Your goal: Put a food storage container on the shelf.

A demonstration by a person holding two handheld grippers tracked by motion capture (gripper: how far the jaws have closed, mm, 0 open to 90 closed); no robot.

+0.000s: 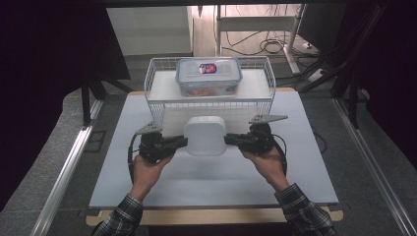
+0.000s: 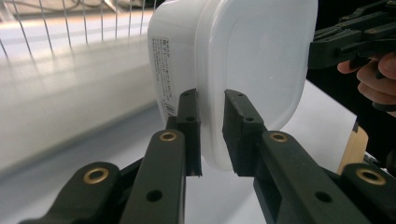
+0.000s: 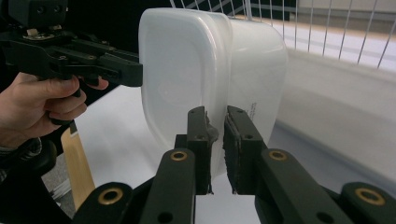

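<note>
Dark surroundings and a grey floor frame a pale white desk (image 1: 295, 182) with a wooden front edge, and at its far side stands a white wire basket (image 1: 157, 105) carrying a clear rectangular plastic food box with a blue-rimmed lid (image 1: 209, 76) on top.

Just in front of the basket, a white rounded-square plastic container with a lid (image 1: 205, 135) is held between both tools. The left gripper (image 1: 181, 142) is clamped narrowly on the container's left rim; in the left gripper view its two black jaws pinch the lip where lid meets body (image 2: 210, 93). The right gripper (image 1: 231, 139) does the same on the opposite edge, jaws nearly closed on the rim, as the right gripper view shows with the container (image 3: 187, 70) turned side-on to the camera. In both gripper views the container appears lifted off the desk, though how far cannot be told.

The step in hand looks like a two-handed carry of the container, probably toward the basket. To do it well, both grips should stay level and move together, since each holds only a thin lip; if one hand leads, the container could twist or the lid could pop free. Keeping the pinch firm and the hands the same way apart matters most. Any path toward the basket should rise first so that the container clears the wire front rim.
</note>
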